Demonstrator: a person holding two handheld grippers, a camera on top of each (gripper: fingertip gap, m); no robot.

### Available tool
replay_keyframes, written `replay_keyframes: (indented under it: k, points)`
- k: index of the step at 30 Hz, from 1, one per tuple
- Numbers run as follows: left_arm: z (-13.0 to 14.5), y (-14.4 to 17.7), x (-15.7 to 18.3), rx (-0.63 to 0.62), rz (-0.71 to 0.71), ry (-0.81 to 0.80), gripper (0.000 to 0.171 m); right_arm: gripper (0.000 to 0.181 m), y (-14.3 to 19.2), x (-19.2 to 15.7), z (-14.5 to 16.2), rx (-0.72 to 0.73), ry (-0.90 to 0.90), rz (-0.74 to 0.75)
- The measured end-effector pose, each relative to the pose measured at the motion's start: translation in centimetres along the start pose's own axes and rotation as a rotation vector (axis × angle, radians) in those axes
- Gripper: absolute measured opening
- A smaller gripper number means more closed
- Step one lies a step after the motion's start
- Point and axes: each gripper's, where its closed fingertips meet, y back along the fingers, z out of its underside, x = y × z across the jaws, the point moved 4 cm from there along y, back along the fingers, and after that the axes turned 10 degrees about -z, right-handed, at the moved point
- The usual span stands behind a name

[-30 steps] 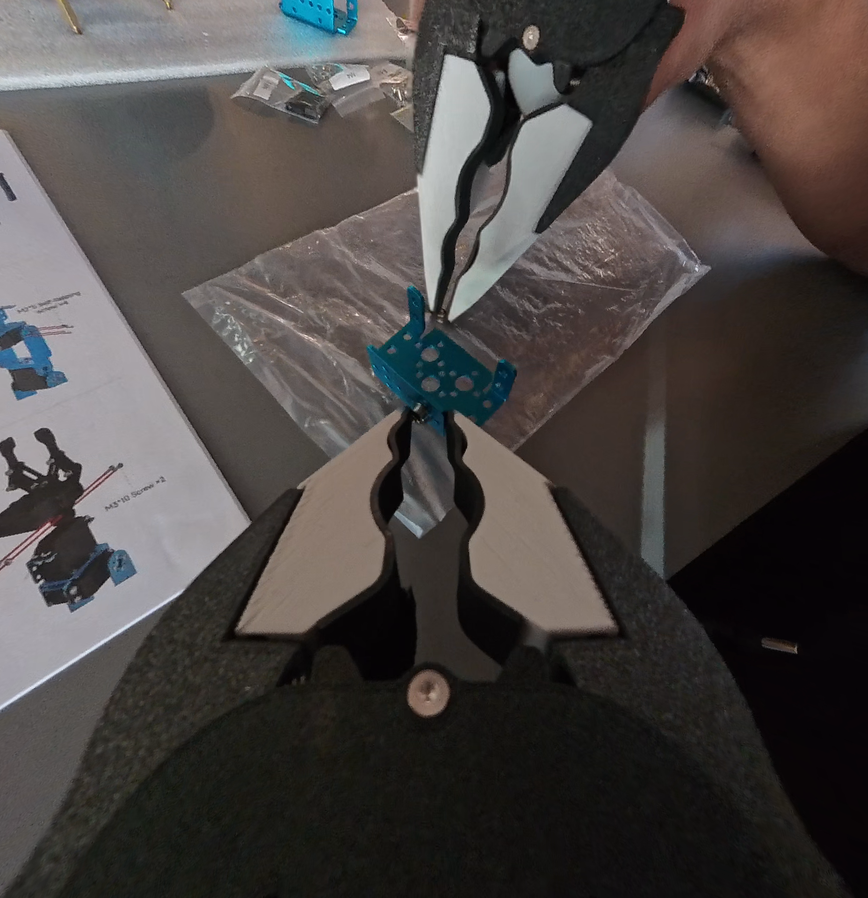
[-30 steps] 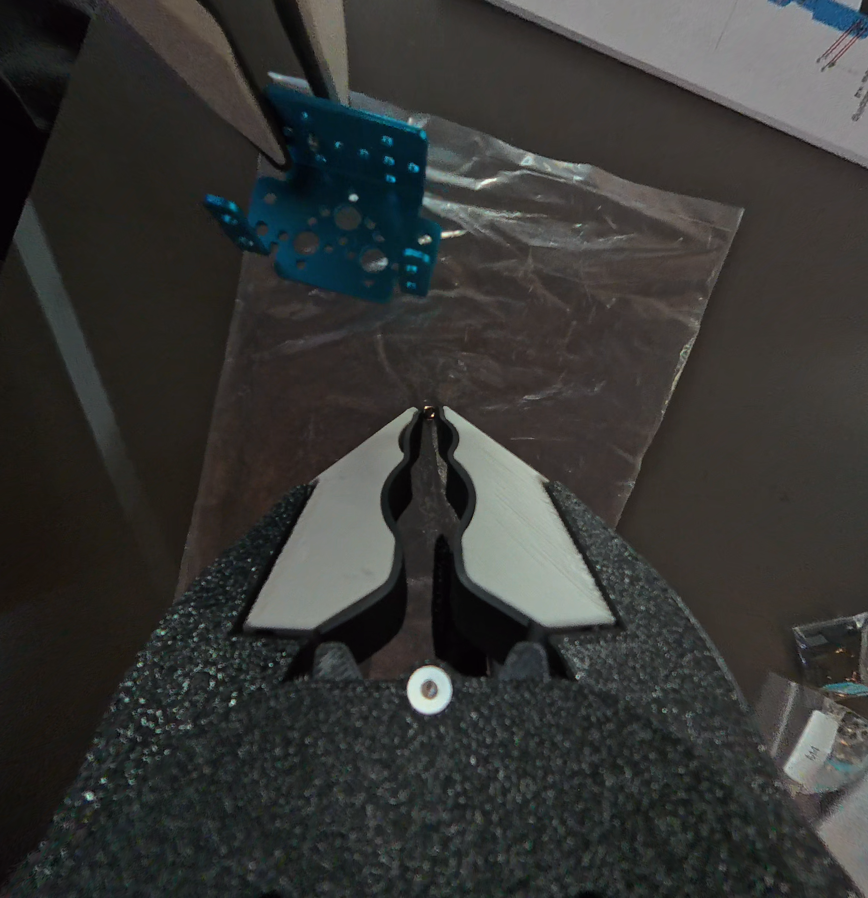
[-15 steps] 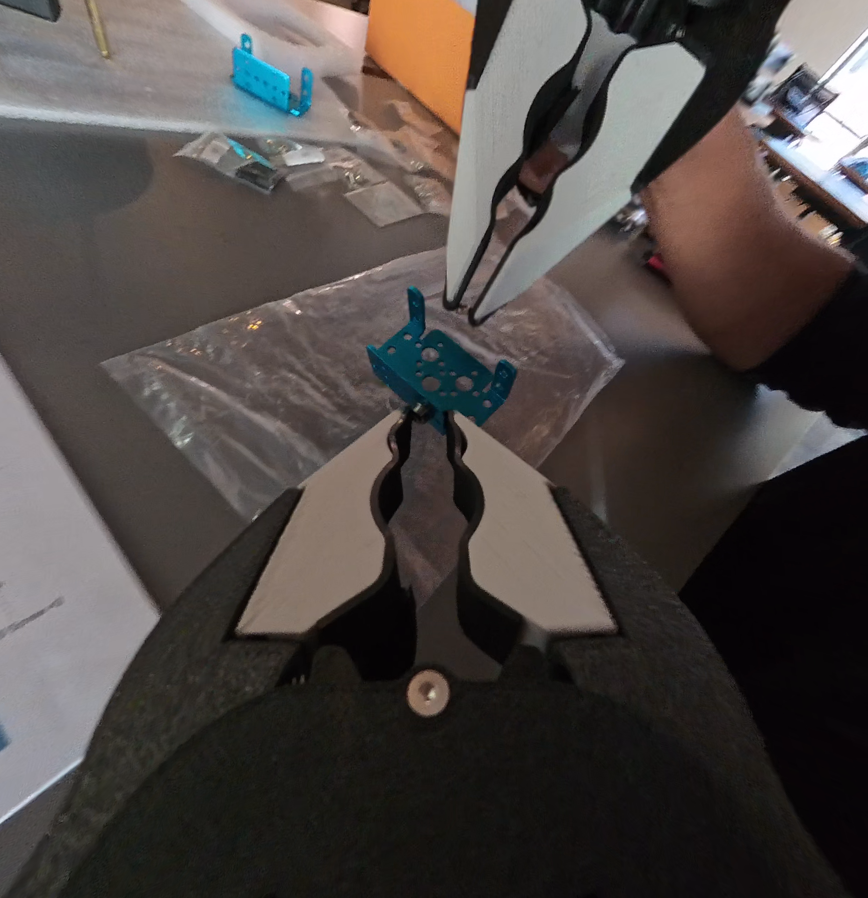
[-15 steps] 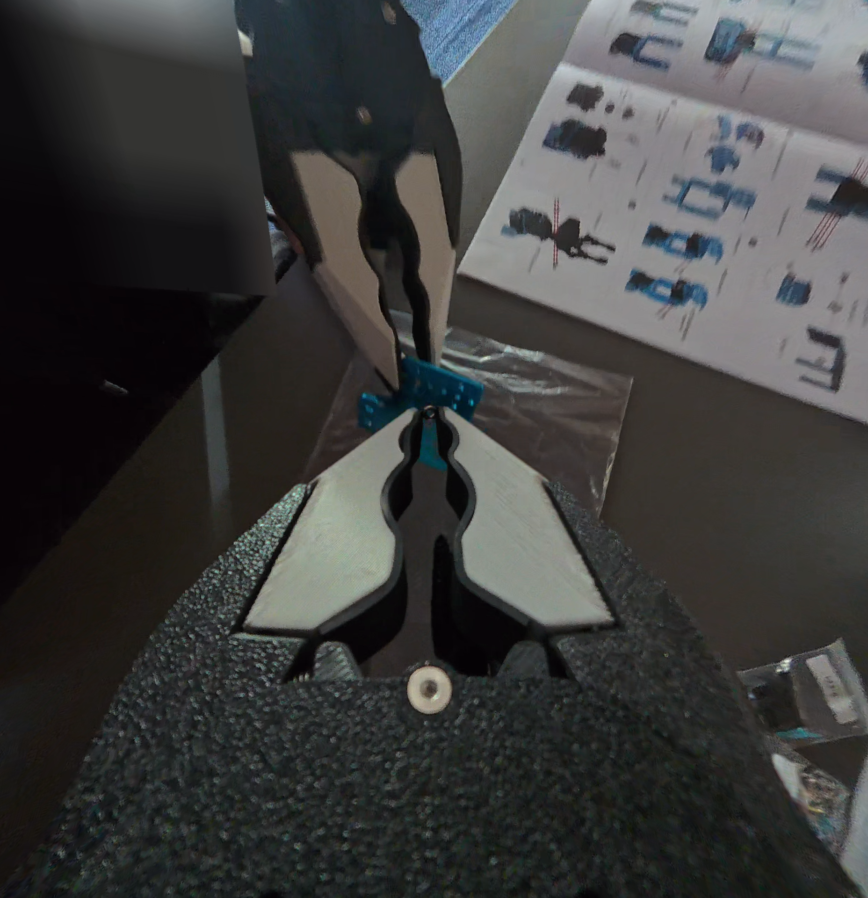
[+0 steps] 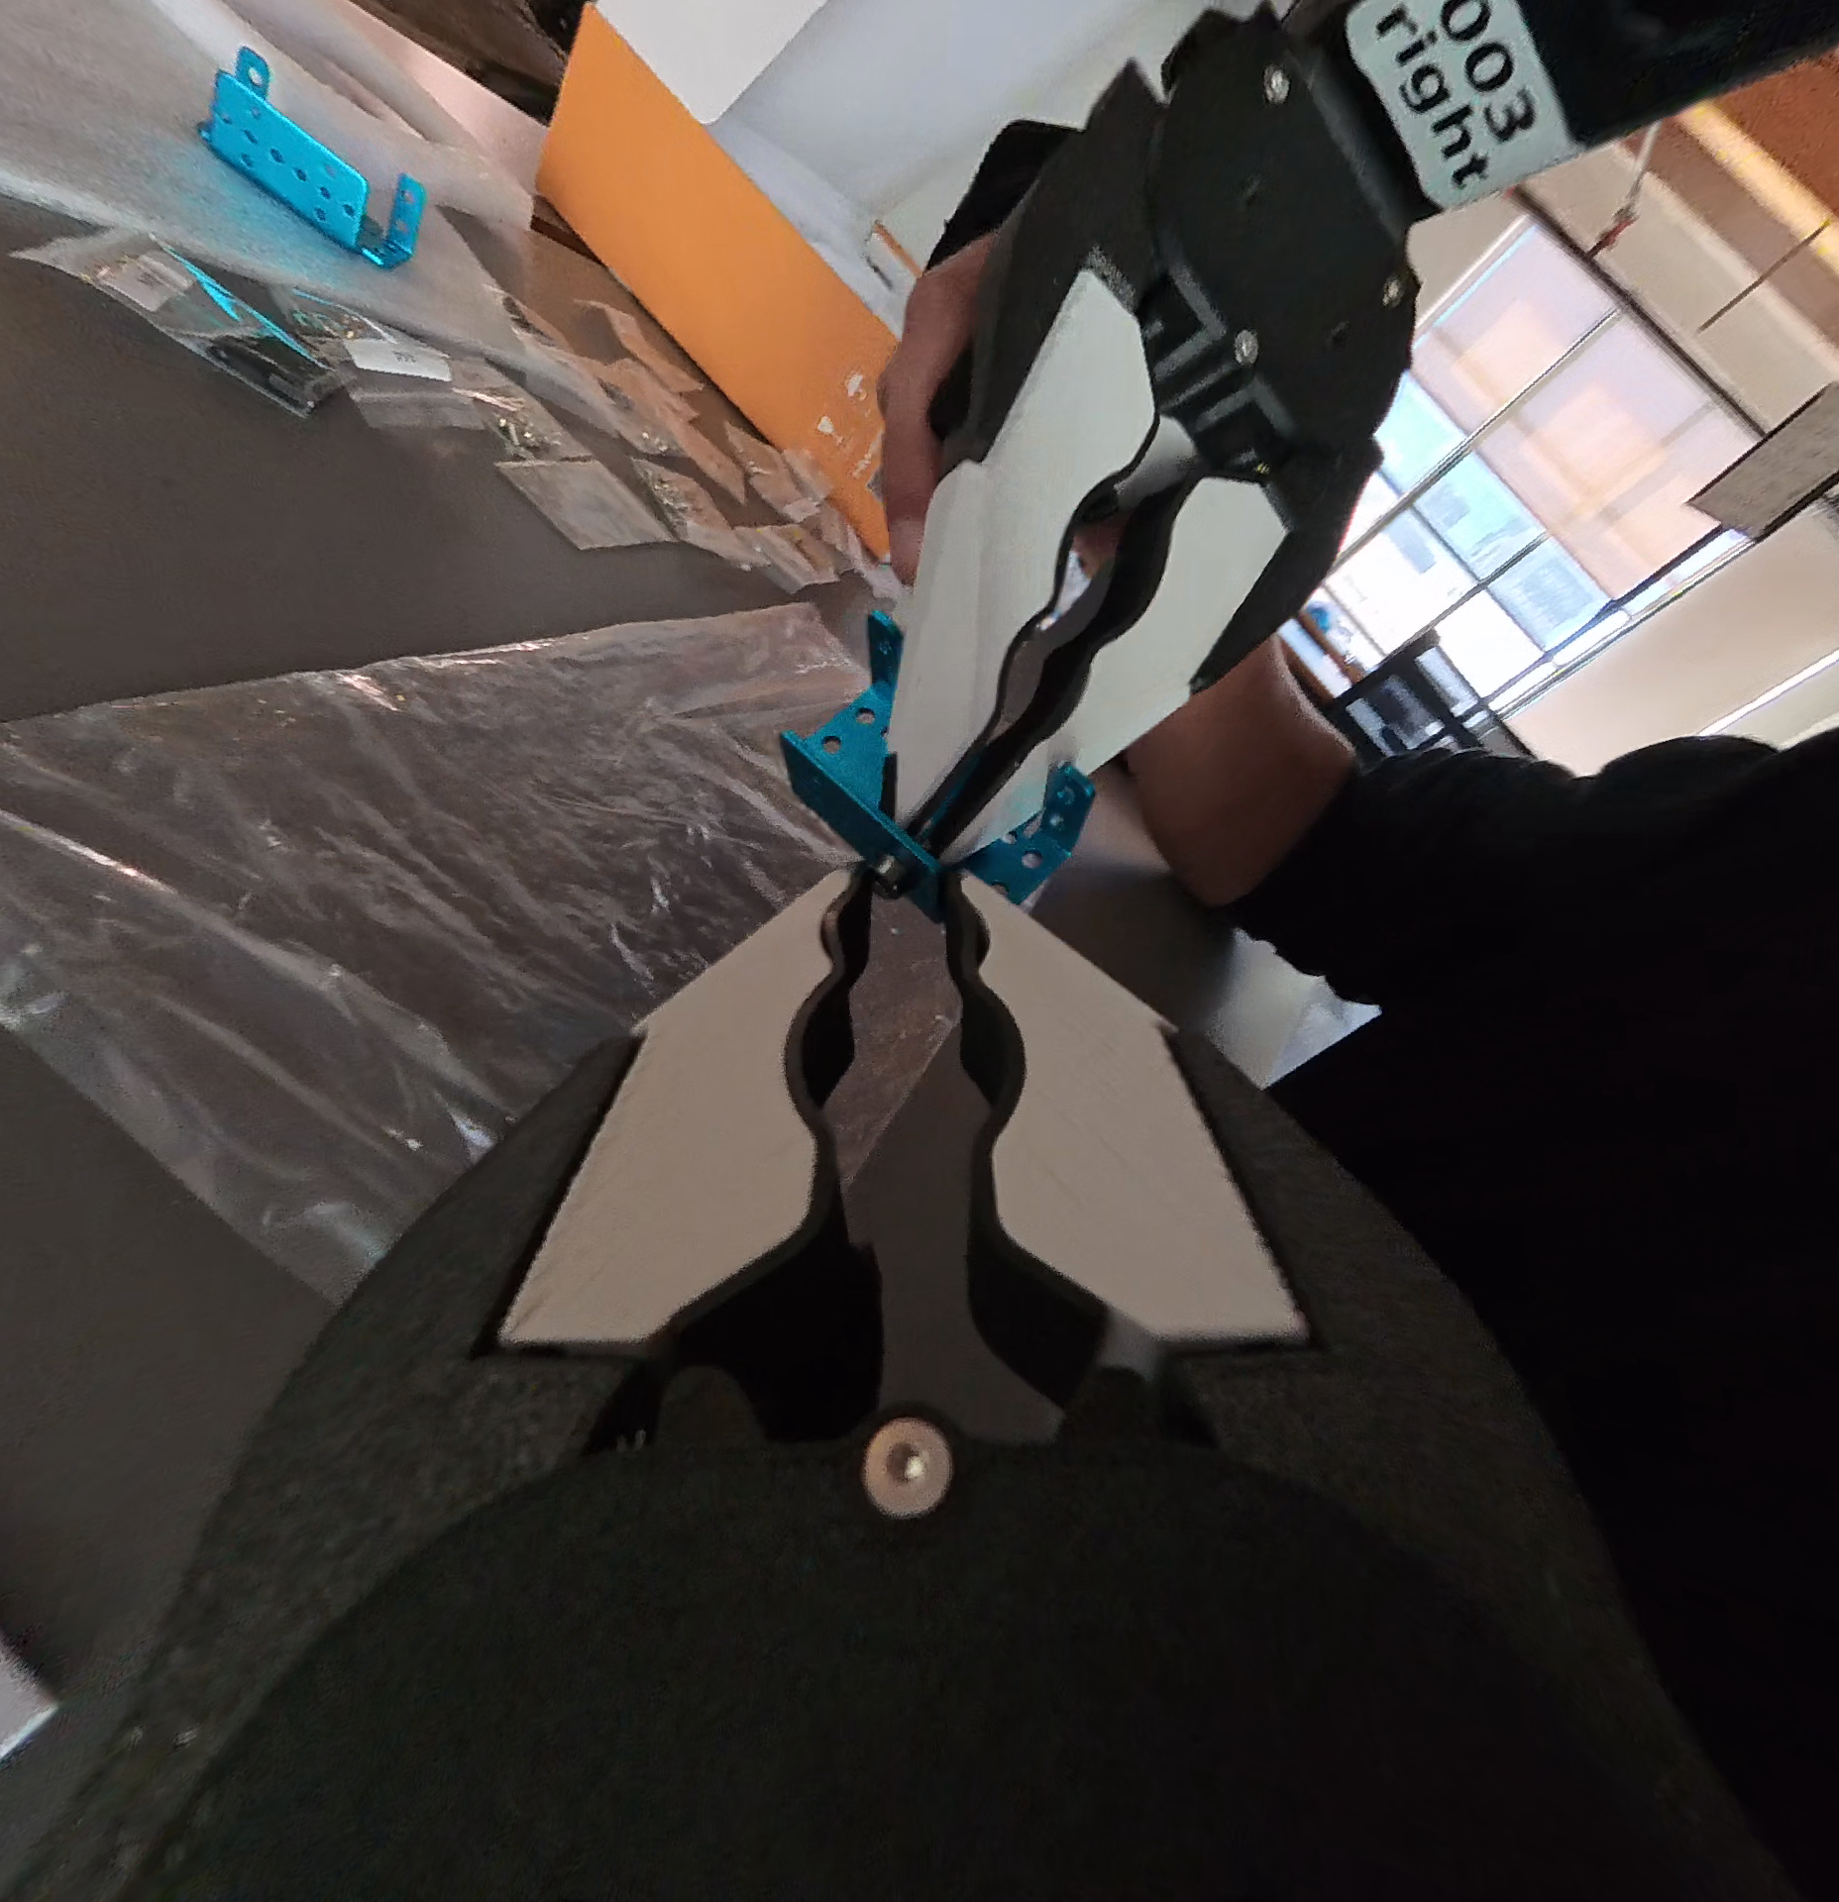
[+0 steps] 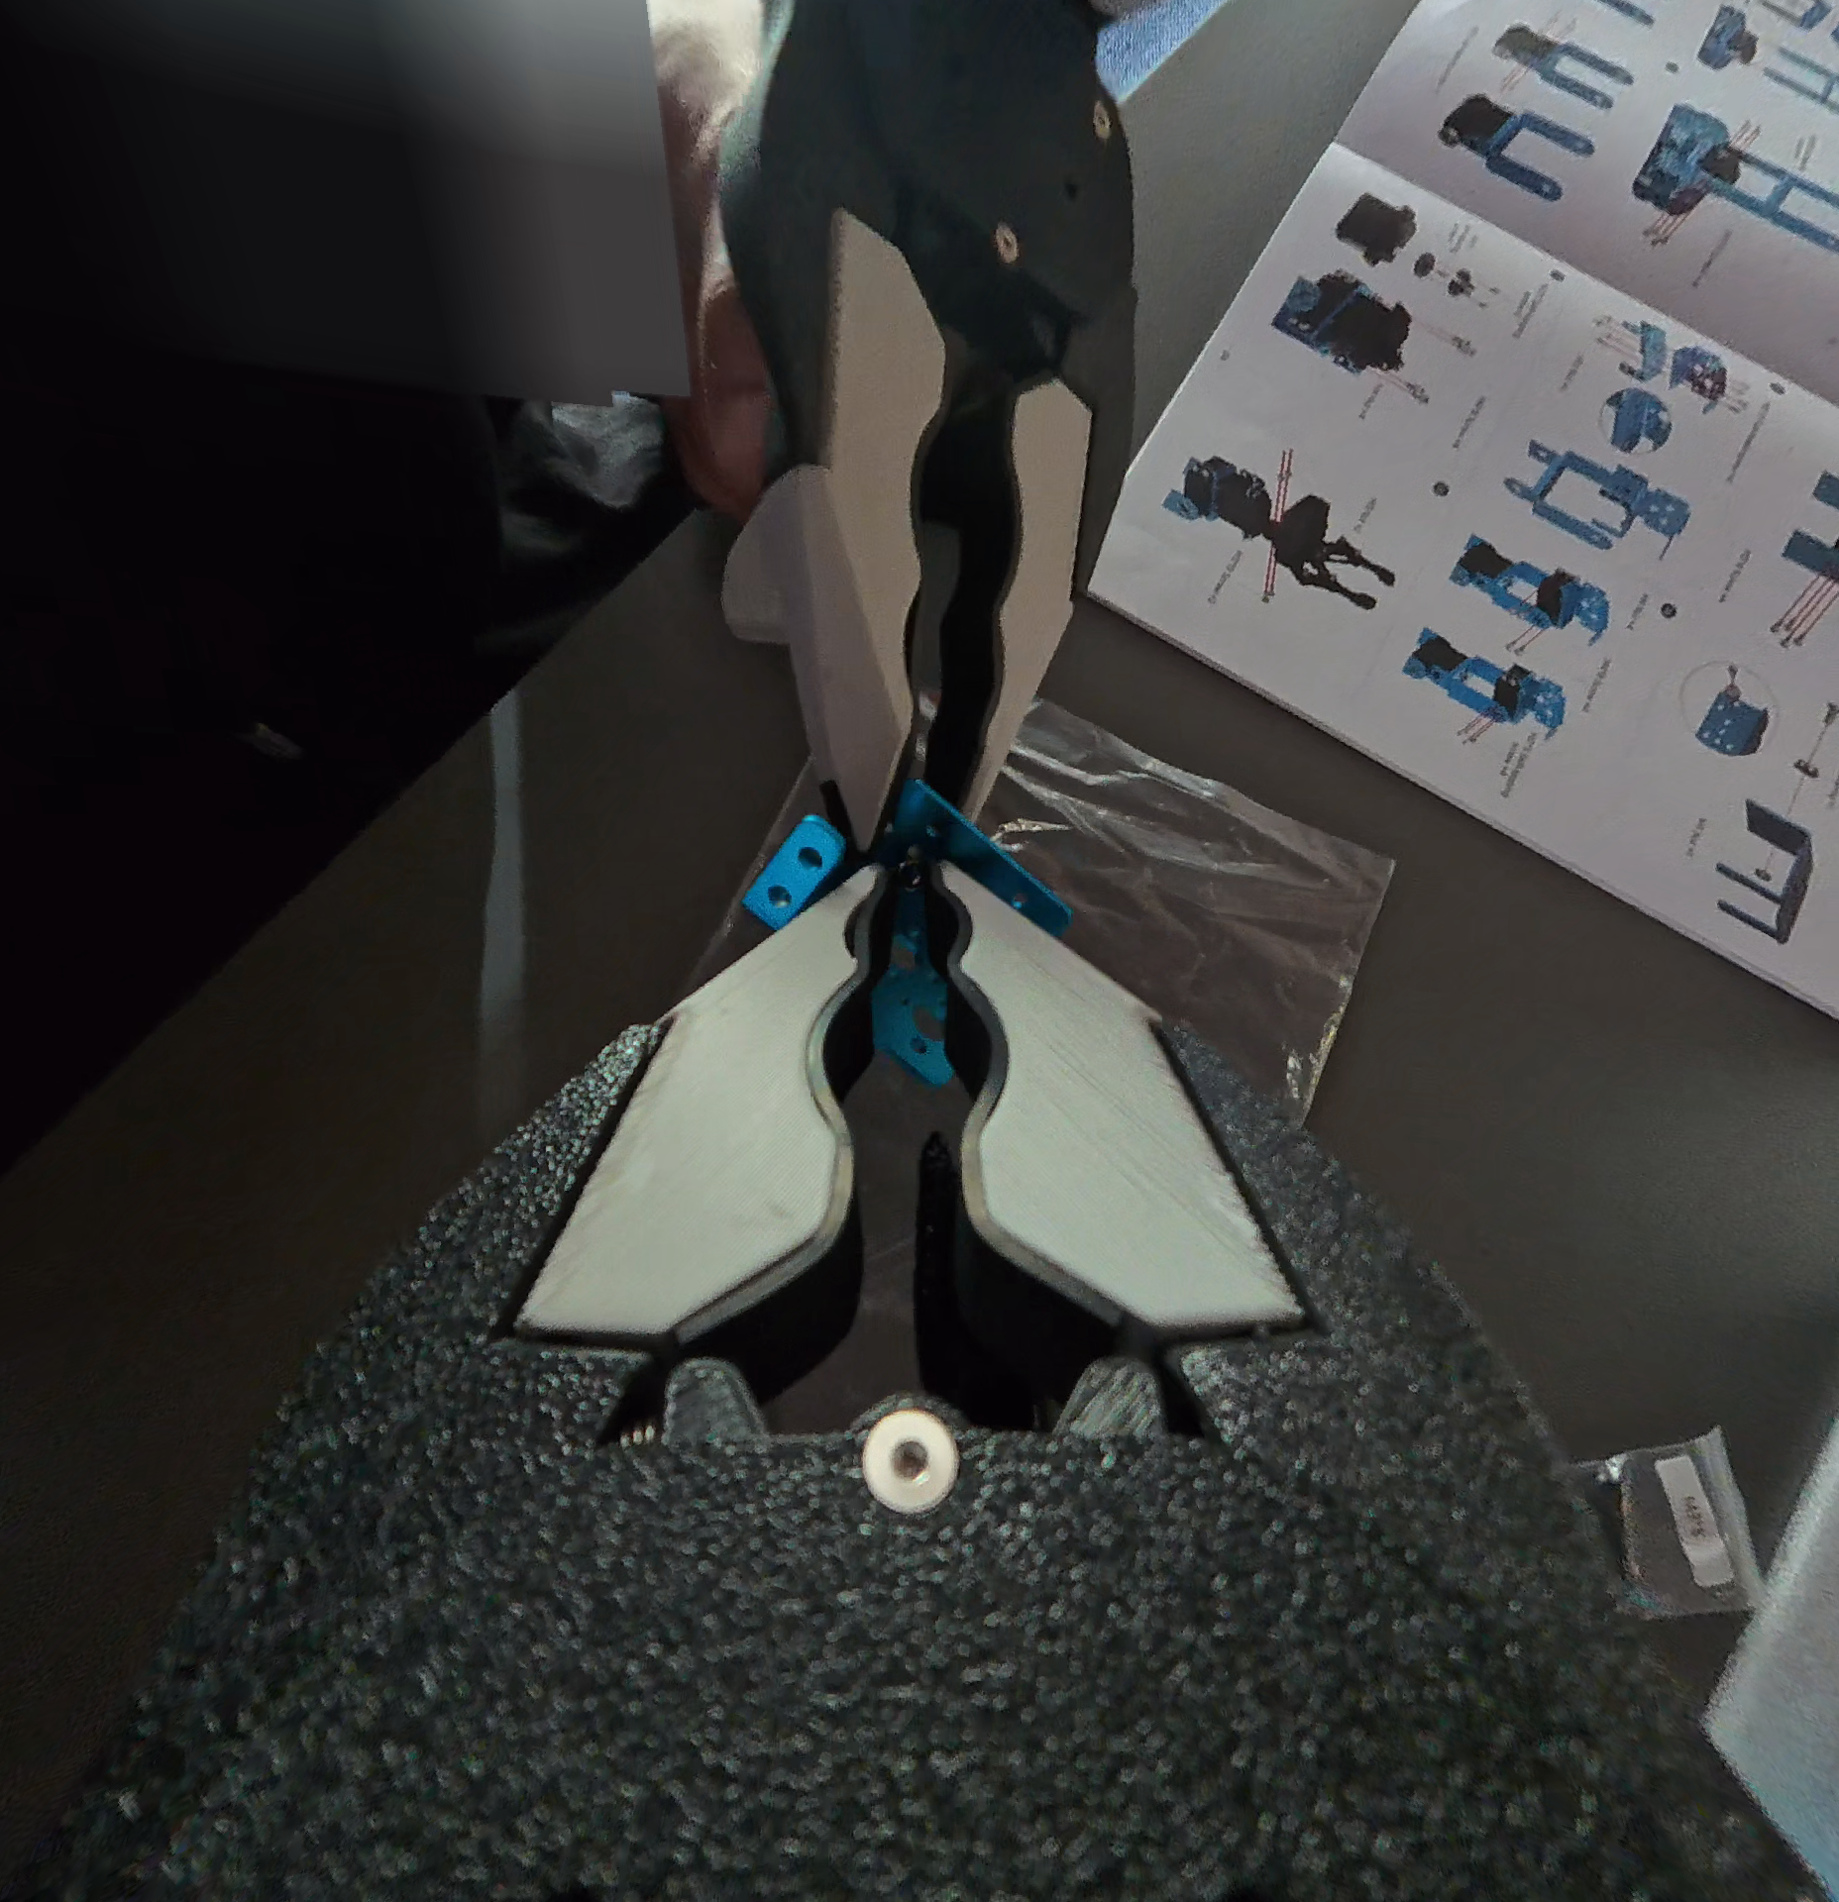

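My left gripper [image 5: 900, 887] is shut on the edge of a blue perforated metal bracket [image 5: 843, 767] and holds it above a clear plastic bag [image 5: 380, 844]. My right gripper [image 6: 908, 875] is nearly shut, with a tiny dark screw-like piece pinched at its tips. Those tips meet the bracket [image 6: 910, 1014] tip to tip with the left gripper [image 6: 900, 813], which comes down from above. In the left wrist view the right gripper [image 5: 926, 823] reaches in from the upper right and covers most of the bracket's plate.
A printed instruction sheet [image 6: 1574, 494] lies on the dark table [image 6: 277, 1029]. Small bags of parts [image 5: 267, 340] and a second blue bracket [image 5: 308, 175] lie farther back by an orange box [image 5: 710, 247]. A person's forearm [image 5: 1245, 782] is beside the grippers. The table edge [image 6: 545, 700] is close by. Less than 4 cm separates the two grippers' tips.
The right gripper has swung down from above the bracket until its tips meet the bracket. The left gripper kept hold of the bracket and tilted, so the table now looks steeply slanted.
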Motion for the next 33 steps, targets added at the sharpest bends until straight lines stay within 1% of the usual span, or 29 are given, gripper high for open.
replay_keyframes:
  k: [8, 13, 21, 33]
  points:
    - [-0.2, 0.2, 0.4, 0.015, 0.073, 0.060, 0.013, 0.005, 0.3, -0.3, -0.7, 0.028, 0.048, 0.015]
    - [-0.1, 0.3, 0.3, 0.019, 0.089, 0.082, 0.013, 0.005, 0.3, -0.3, -0.7, 0.030, 0.052, 0.015]
    - [-0.9, 0.7, 0.7, 0.057, 0.170, 0.170, 0.013, 0.005, 1.1, -0.2, -1.8, 0.031, 0.069, -0.014]
    - [-1.6, 1.3, 0.4, 0.114, 0.239, 0.236, 0.013, 0.005, 1.5, 0.6, -3.0, -0.018, 0.076, -0.046]
